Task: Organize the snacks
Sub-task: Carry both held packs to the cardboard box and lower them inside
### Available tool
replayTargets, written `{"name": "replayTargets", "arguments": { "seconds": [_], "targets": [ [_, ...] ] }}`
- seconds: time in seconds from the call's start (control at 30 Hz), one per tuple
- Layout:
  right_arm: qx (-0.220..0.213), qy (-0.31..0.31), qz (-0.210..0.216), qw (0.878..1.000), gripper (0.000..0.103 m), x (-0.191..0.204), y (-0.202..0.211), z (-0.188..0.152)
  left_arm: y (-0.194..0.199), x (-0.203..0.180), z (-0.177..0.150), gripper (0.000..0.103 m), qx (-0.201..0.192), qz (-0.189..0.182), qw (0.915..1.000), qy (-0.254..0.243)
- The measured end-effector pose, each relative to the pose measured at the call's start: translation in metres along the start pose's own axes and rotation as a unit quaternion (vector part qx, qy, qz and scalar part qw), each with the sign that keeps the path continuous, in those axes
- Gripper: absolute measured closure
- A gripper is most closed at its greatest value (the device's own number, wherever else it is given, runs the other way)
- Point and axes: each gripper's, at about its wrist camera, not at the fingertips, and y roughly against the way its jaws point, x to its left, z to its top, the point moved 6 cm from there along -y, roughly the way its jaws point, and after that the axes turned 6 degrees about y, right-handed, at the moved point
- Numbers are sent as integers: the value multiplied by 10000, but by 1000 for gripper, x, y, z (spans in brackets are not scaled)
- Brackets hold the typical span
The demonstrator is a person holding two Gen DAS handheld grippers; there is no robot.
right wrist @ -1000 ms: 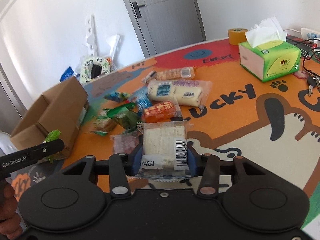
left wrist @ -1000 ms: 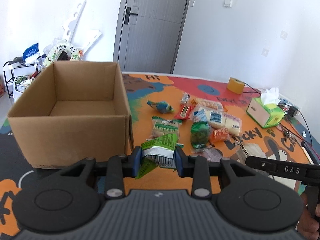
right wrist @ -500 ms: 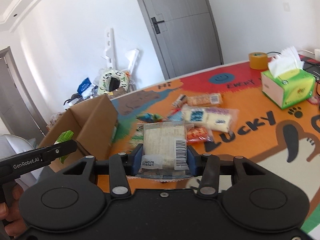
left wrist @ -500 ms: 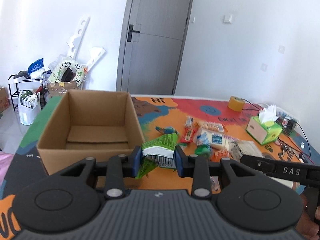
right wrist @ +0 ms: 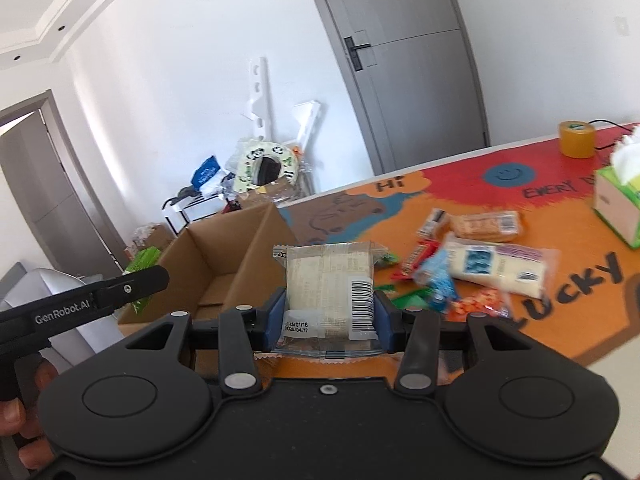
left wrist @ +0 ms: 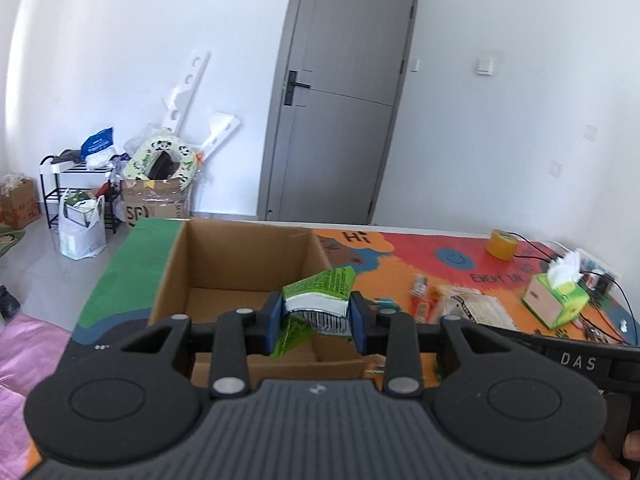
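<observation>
- While both grippers carry a snack each, nothing shows inside the cardboard box (left wrist: pixel 240 264) yet; its floor looks bare, so the sorting seems barely started.
- left gripper (left wrist: pixel 316 316): jaws clamped on a green foil packet (left wrist: pixel 320 288), held in front of the box's near right corner, above the opening.
- right gripper (right wrist: pixel 330 316): jaws clamped on a clear-wrapped pale cake packet (right wrist: pixel 330 280), held just right of the box (right wrist: pixel 224 256), over the mat.
- Left to do, by my reading: drop both packets in the box, then clear the pile.
- Snack pile (right wrist: pixel 472 264) lies on the mat to the right of the box: long white packet, orange cracker pack, blue and red wrappers, some blurred.
- Surface: table covered by a bright cartoon mat (right wrist: pixel 540 184) in orange, red and green, with lettering.
- Far right on the mat: green tissue box (left wrist: pixel 556 300), yellow tape roll (left wrist: pixel 502 244), cables.
- Room: white walls, grey door (left wrist: pixel 344 96) at the far side, clutter with a rack and bags far left, grey tiled floor.
</observation>
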Motion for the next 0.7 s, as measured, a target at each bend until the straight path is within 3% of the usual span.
{"name": "replayTargets", "arguments": {
  "seconds": [0.7],
  "targets": [
    [22,53,437,9990,58,67,-66,22,-46,74,7,69,358,379,9977,423]
  ]
}}
